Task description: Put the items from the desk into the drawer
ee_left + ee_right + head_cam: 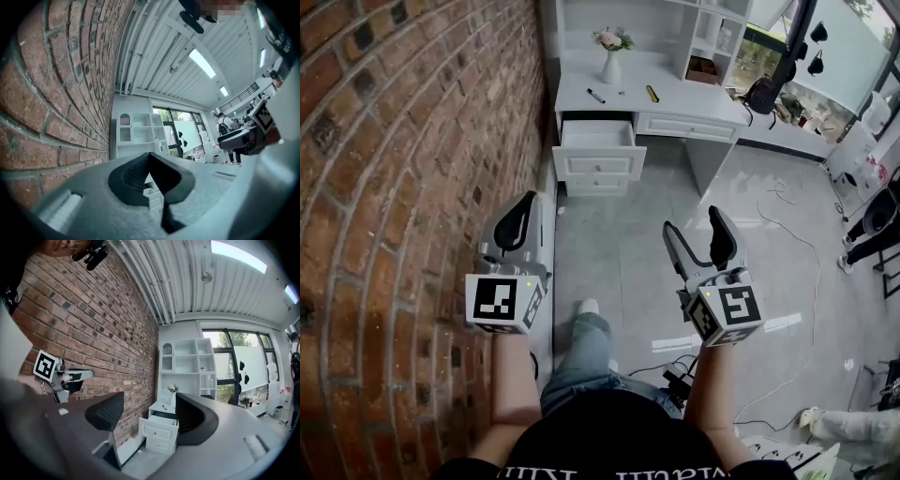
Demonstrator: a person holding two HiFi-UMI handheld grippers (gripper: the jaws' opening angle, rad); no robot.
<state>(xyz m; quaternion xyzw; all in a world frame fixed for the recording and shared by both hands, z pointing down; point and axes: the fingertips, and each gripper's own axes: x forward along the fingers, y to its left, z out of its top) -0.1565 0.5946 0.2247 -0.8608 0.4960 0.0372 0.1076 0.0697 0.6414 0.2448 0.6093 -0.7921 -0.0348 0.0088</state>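
A brick wall (412,141) runs along the left. Pale tiled floor (614,248) reaches a white desk (694,98) with shelves (187,359); windows (234,362) stand beyond, strip lights (201,62) glow overhead.

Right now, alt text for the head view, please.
A person holds two empty tongs, left tongs shut, right tongs open, facing a white desk by a brick wall. Its top drawer is open; a vase, pen and yellow item sit on top.

Our left gripper (151,157): jaws closed, empty | brick wall (56,93) at our left | white shelves (136,133) far ahead | right gripper (229,139) alongside
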